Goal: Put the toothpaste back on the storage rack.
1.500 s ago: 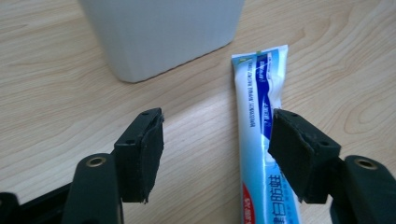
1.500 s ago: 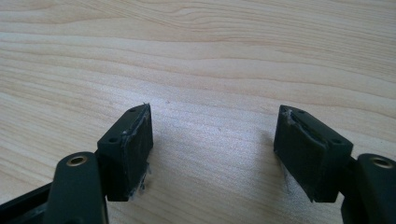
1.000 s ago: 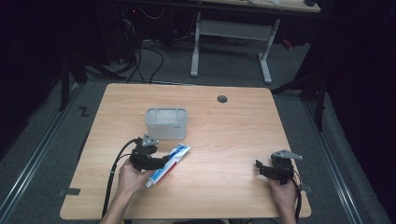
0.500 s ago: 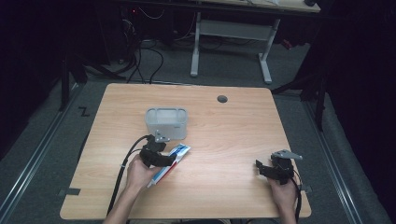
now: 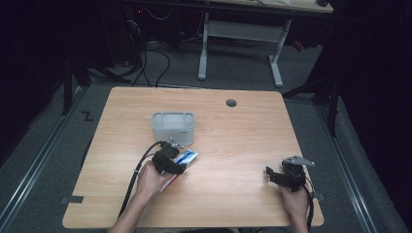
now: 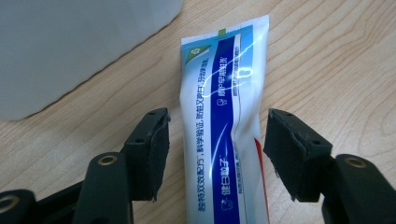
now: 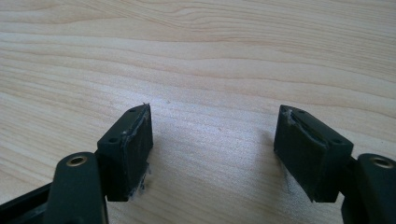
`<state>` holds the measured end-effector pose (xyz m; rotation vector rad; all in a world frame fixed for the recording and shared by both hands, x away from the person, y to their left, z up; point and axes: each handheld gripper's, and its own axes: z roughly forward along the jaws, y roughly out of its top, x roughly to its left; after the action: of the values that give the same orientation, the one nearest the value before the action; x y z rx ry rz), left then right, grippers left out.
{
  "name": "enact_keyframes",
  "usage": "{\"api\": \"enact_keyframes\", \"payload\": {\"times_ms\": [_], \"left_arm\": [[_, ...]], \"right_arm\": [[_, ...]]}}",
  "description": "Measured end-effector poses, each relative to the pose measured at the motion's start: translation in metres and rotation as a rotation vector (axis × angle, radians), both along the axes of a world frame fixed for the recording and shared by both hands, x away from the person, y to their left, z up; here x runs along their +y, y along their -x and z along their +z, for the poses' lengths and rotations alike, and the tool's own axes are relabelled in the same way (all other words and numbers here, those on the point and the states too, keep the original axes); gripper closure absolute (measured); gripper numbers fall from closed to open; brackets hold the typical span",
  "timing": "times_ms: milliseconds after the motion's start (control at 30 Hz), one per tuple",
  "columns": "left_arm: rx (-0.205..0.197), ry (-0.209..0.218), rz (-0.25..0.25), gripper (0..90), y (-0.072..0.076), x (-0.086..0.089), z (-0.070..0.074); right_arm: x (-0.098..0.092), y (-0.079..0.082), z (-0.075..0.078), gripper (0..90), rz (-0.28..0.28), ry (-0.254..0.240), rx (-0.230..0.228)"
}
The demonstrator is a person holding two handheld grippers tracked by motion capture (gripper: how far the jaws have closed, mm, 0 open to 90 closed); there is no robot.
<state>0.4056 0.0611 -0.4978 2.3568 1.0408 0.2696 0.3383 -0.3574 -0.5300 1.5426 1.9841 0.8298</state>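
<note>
A blue and white toothpaste tube (image 5: 188, 157) lies flat on the wooden table (image 5: 233, 136), just in front of a translucent plastic box (image 5: 173, 127). My left gripper (image 5: 178, 164) is low over the tube. In the left gripper view the tube (image 6: 219, 70) runs lengthwise between the open jaws of the left gripper (image 6: 218, 123), with a gap on each side. The box (image 6: 70, 46) fills that view's upper left. My right gripper (image 5: 272, 174) rests near the table's front right; its own view shows the right gripper (image 7: 212, 121) open over bare wood.
A round cable hole (image 5: 231, 103) sits near the table's far edge. Beyond the table stand a white desk frame (image 5: 238, 34) and cables on the floor. Bare wood lies between the two grippers.
My left hand has moved right and a little down along the tube, so the jaws now straddle it near the box. The right hand has stayed put.
</note>
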Motion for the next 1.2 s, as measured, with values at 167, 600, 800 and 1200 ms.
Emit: {"api": "enact_keyframes", "payload": {"times_ms": [167, 600, 800, 1200], "left_arm": [[0.009, -0.032, -0.013, 40.9, -0.001, -0.007, -0.003], [0.032, -0.135, -0.022, 44.0, -0.006, -0.02, -0.004], [0.058, -0.134, -0.011, 45.3, -0.009, -0.021, -0.004], [0.1, -0.081, -0.041, 62.3, -0.012, -0.015, -0.001]], "right_arm": [[0.0, 0.0, 0.0, 28.1, 0.0, 0.001, -0.001], [-0.001, 0.0, 0.0, 28.4, 0.001, -0.003, -0.001], [-0.001, 0.0, 0.0, 28.3, 0.003, -0.002, -0.002], [-0.001, 0.0, 0.0, 28.4, 0.002, -0.003, -0.001]]}}
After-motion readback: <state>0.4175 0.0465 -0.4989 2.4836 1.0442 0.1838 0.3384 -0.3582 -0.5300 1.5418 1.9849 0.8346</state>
